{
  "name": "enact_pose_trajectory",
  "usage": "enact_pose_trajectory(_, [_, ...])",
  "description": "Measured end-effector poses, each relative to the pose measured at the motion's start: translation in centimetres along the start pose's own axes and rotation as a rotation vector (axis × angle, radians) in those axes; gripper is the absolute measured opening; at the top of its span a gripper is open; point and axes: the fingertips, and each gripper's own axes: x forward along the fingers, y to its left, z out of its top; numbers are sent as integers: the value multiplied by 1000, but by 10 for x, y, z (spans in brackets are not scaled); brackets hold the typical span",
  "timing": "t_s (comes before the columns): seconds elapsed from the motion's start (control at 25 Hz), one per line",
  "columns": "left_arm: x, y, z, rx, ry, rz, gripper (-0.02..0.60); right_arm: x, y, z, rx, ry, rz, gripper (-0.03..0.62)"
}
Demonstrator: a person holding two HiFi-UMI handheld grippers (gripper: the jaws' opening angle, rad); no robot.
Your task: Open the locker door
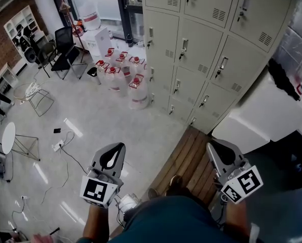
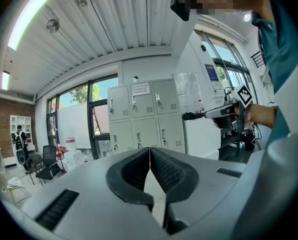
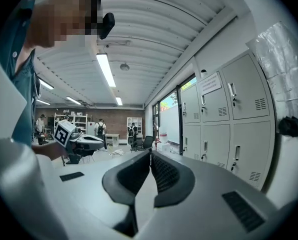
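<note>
While the head view shows the left gripper (image 1: 119,148) and right gripper (image 1: 212,147) far from the lockers (image 1: 201,49), the left gripper view shows its fingers (image 2: 165,170) squeezed together on nothing, lockers straight beyond. The right gripper view shows its fingers (image 3: 167,173) squeezed together too, lockers beyond them, rightward.

No words can be read. The paper sheet (image 2: 140,88) on a locker door (image 2: 141,109), upper middle of the frame, has print too small to read.

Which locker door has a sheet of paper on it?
The middle door of the top row: a white sheet is stuck near its upper edge; the other doors carry none.
</note>
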Motion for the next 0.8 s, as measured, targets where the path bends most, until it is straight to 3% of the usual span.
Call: enact_pose_trajectory(0.8, [134,-44,28,33,37,22,18,14,-140,-12,41,5,52,37])
